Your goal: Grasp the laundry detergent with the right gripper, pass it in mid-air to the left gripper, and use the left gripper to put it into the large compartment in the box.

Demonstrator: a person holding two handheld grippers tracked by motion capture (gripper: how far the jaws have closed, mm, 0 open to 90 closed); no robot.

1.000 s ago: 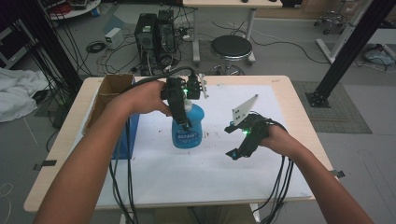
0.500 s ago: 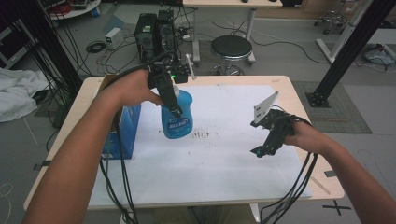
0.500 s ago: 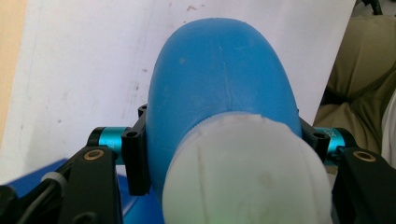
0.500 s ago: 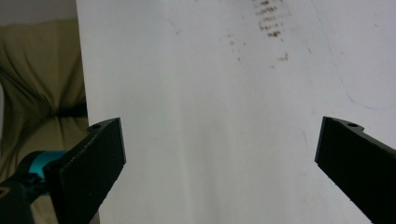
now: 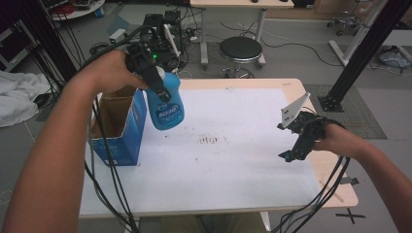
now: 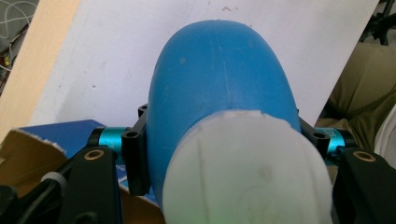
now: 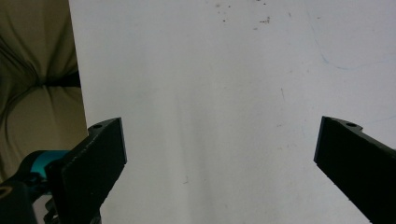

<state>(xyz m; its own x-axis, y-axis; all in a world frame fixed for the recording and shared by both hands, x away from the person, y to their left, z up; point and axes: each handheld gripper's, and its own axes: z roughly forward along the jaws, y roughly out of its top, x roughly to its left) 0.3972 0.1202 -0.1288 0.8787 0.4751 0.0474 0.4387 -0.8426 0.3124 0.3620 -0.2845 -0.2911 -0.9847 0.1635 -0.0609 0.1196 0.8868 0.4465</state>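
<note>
A blue plastic bottle [image 5: 165, 105] with a white cap hangs tilted in the air above the table's left part, right beside an open blue box [image 5: 119, 141]. My left gripper [image 5: 154, 83] is shut on its neck. In the left gripper view the bottle [image 6: 224, 88] runs away from the camera between the jaws of my left gripper [image 6: 223, 140], cap end nearest. My right gripper [image 5: 287, 142] hovers low at the table's right edge, open, with nothing in it. In the right gripper view, the gripper [image 7: 219, 149] has its jaws wide apart over the white sheet [image 7: 210, 70].
A white sheet [image 5: 243, 160] covers the table, with a small brown stain [image 5: 209, 140] at its middle. The blue box stands at the left edge, its brown inside [image 5: 111, 110] showing. Beyond the table are a black stool [image 5: 240, 48] and floor equipment [image 5: 163, 29].
The left gripper has lifted the bottle off the middle of the sheet and carried it up and to the left, toward the box. The right gripper has drawn away to the right edge.
</note>
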